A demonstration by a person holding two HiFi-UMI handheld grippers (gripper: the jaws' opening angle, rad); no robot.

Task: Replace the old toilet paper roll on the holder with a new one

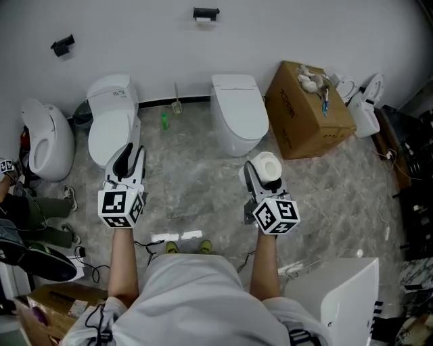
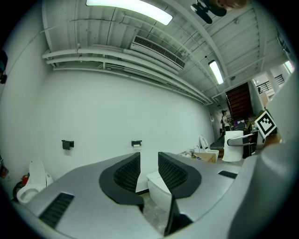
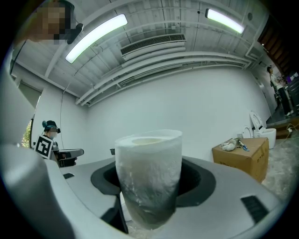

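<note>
A black holder is fixed high on the white wall, with a small pale roll hanging under it; it is also in the left gripper view as the holder. A second black holder sits further left. My right gripper is shut on a full white toilet paper roll, held upright; the roll fills the right gripper view between the jaws. My left gripper is open, a narrow gap between its pads and nothing in it. Both grippers point level at the wall, well short of it.
Two white toilets stand on the marble floor against the wall, and a third at the left. A cardboard box with items on top sits at the right. A green bottle and a brush stand between the toilets.
</note>
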